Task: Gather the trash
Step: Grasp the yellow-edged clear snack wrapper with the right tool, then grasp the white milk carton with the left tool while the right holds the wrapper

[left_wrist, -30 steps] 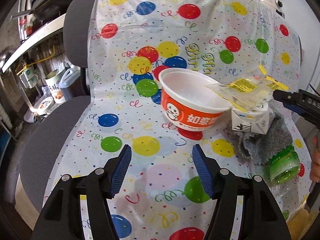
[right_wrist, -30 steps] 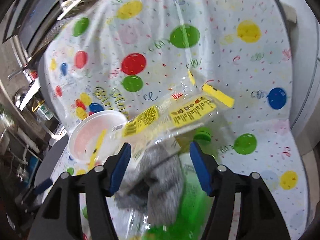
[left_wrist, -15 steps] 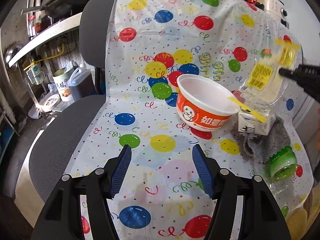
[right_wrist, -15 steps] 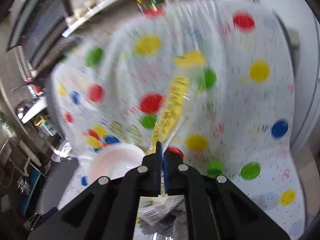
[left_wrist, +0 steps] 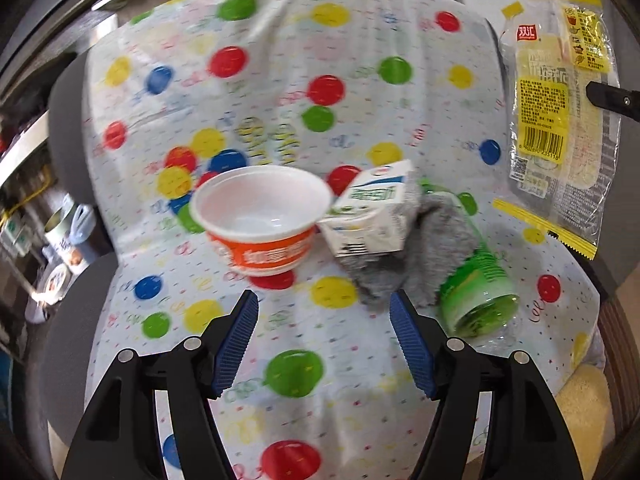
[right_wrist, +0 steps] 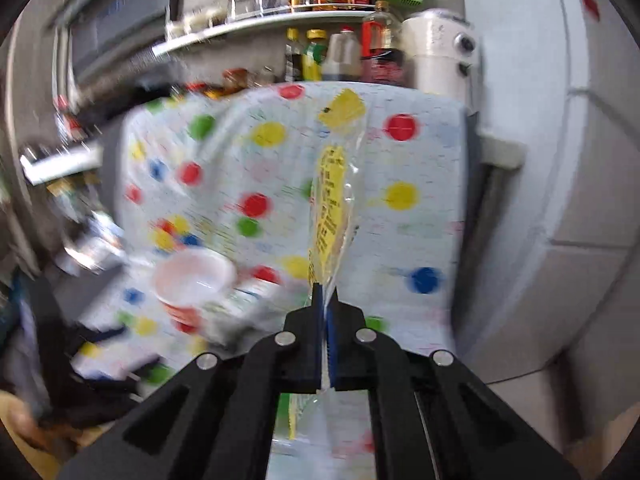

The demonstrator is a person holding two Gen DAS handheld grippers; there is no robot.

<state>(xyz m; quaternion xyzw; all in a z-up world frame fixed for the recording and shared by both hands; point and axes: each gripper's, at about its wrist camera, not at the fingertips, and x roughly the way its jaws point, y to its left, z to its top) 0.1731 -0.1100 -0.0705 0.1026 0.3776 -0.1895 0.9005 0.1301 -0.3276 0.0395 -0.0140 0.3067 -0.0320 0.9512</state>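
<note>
A chair draped in a balloon-print sheet [left_wrist: 288, 60] holds trash: an orange-and-white paper bowl [left_wrist: 260, 220], a white milk carton [left_wrist: 372, 216] leaning on it, a grey cloth [left_wrist: 400, 272] and a green plastic bottle [left_wrist: 476, 292] on its side. My left gripper [left_wrist: 324, 332] hovers in front of the bowl and carton; its jaws are opening and nothing is between them. My right gripper [right_wrist: 325, 304] is shut on a clear-and-yellow plastic wrapper [right_wrist: 332, 200], held up in the air. In the left wrist view that wrapper [left_wrist: 556, 120] hangs at the upper right.
A shelf with sauce bottles [right_wrist: 340, 52] and a white appliance [right_wrist: 436, 48] stand behind the chair. Tins and a jug [left_wrist: 68, 236] sit on the floor at left. A white cabinet wall [right_wrist: 560, 160] is at right. A yellow sponge-like thing [left_wrist: 584, 404] lies at the chair's front right.
My right gripper closed on the wrapper and lifted it off the pile, uncovering the carton. My left gripper swung right toward the bowl and carton and opened a little wider.
</note>
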